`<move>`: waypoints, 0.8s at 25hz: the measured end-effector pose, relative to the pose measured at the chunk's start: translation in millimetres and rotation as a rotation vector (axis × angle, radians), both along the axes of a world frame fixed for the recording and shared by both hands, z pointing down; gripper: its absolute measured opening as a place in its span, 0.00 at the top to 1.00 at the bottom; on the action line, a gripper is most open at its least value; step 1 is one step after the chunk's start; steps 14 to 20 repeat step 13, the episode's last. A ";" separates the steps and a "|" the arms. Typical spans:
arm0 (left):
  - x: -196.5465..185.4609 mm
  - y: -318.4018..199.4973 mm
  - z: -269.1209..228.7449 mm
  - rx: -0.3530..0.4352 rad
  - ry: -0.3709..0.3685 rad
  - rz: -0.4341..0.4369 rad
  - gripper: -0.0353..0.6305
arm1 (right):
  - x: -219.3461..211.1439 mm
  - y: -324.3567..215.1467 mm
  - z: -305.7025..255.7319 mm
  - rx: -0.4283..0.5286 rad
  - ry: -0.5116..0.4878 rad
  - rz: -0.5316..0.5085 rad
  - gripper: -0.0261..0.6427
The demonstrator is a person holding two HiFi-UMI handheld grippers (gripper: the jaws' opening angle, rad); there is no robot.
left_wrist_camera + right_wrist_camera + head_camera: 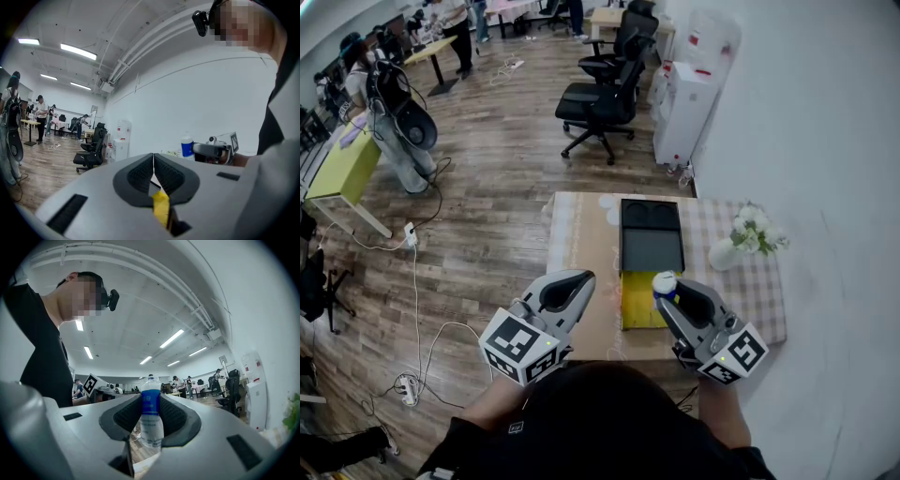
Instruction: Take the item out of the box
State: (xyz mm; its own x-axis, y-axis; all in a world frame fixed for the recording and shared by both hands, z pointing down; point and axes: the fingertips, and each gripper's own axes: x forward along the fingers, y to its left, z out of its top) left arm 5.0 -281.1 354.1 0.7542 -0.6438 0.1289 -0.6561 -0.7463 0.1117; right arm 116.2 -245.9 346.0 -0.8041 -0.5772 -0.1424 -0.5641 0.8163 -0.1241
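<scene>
The right gripper (151,399) pinches the bottle (152,425) upright across its label, 1 pad on each side. The bottle is lifted clear, above the near end of the yellow box (639,305), whose black lid (652,248) lies open beyond it. The left gripper (153,161) hangs beside it over the table (581,281), its 2 jaws pressed together on nothing.

The likeliest trouble is slip: the bottle's wall looks smooth and round, so a loosened squeeze or a quick swing could let it slide down or tip. Dropped here, it would probably land back in the box. A wide sweep rightward risks the vase (724,255).
</scene>
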 end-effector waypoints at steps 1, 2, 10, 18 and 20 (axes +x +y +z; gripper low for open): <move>0.1 0.2 0.5 -0.001 0.000 0.000 0.92 | -0.1 0.2 0.5 0.000 0.000 0.000 0.78; 0.1 0.6 1.0 -0.001 -0.001 0.000 0.92 | -0.3 0.6 0.9 0.001 0.000 -0.001 0.78; -4.2 5.7 2.3 -0.010 0.001 0.003 0.92 | -5.4 5.7 0.6 -0.005 -0.001 -0.004 0.78; -5.8 7.9 1.5 -0.014 0.002 0.003 0.92 | -7.3 7.4 -1.2 -0.007 0.001 -0.005 0.78; -5.8 7.9 1.5 -0.014 0.002 0.003 0.92 | -7.3 7.4 -1.2 -0.007 0.001 -0.005 0.78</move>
